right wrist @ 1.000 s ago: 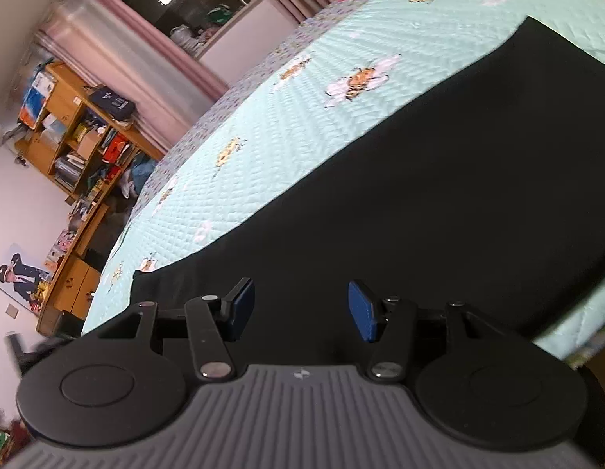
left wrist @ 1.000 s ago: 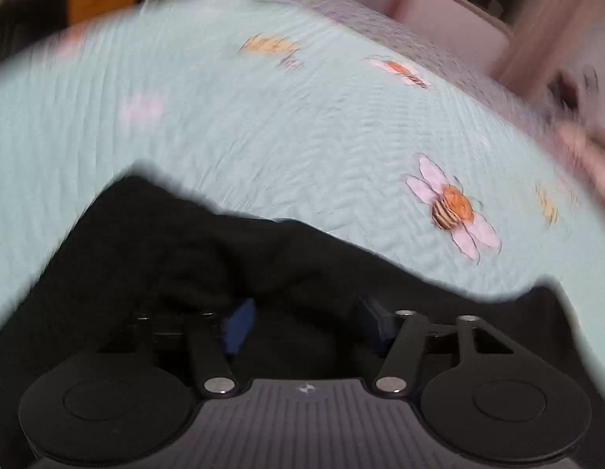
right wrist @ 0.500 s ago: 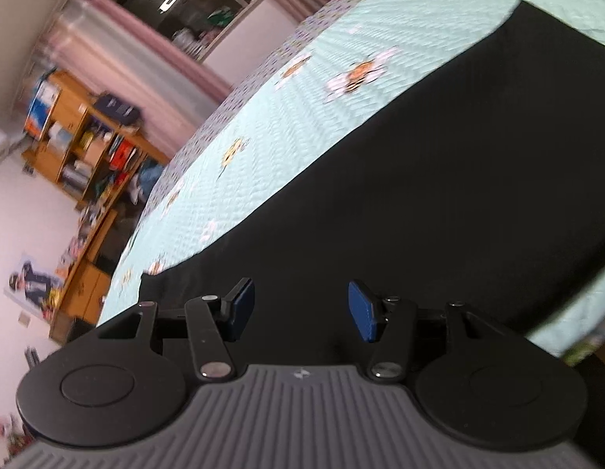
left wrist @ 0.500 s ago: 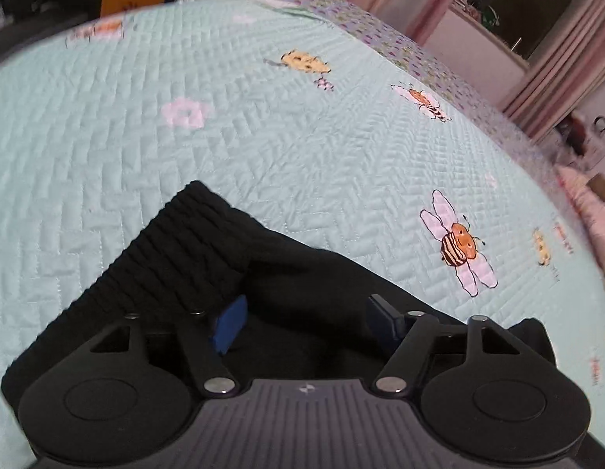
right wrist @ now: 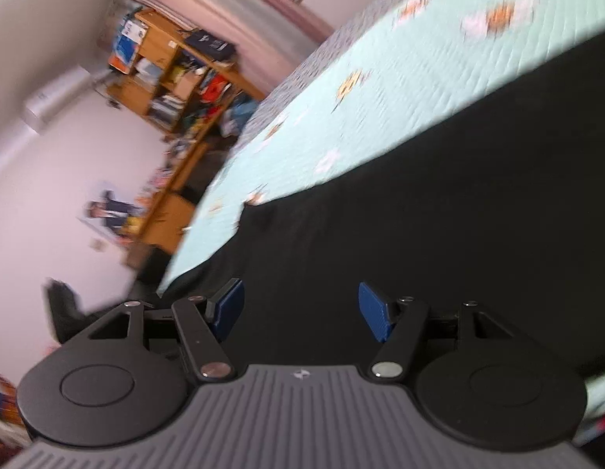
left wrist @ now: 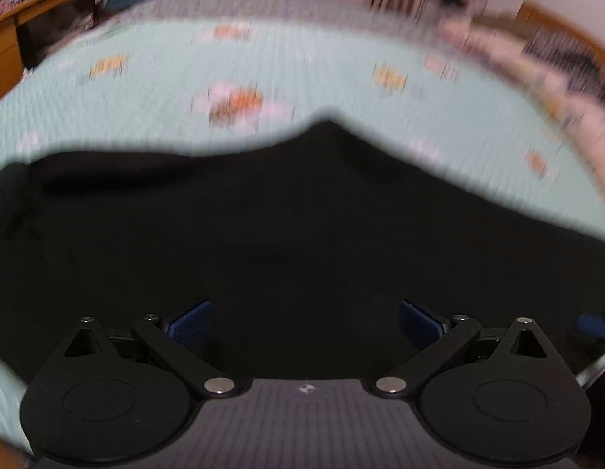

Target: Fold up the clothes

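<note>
- Your left gripper [left wrist: 304, 322] has its jaws spread wide, the blue pads [left wrist: 191, 322] far apart with nothing between them.
- Your right gripper [right wrist: 300, 312] is also parted, though less widely, its blue pads [right wrist: 228, 308] gripping nothing, its view tilted sideways.

1. A black garment [left wrist: 302, 215] is seen spread out on a bed, over a pale mint quilt [left wrist: 302, 62] printed with orange and pink motifs.
2. In the left wrist view, its far edge is seen to rise to a low peak near the middle, with the cloth sloping down to either side; detail is lost to blur.
3. In the right wrist view, the same garment [right wrist: 439, 215] is shown lying flat, its long straight edge running diagonally across the quilt [right wrist: 400, 97].
4. A corner is seen at the lower left end of that edge.
</note>
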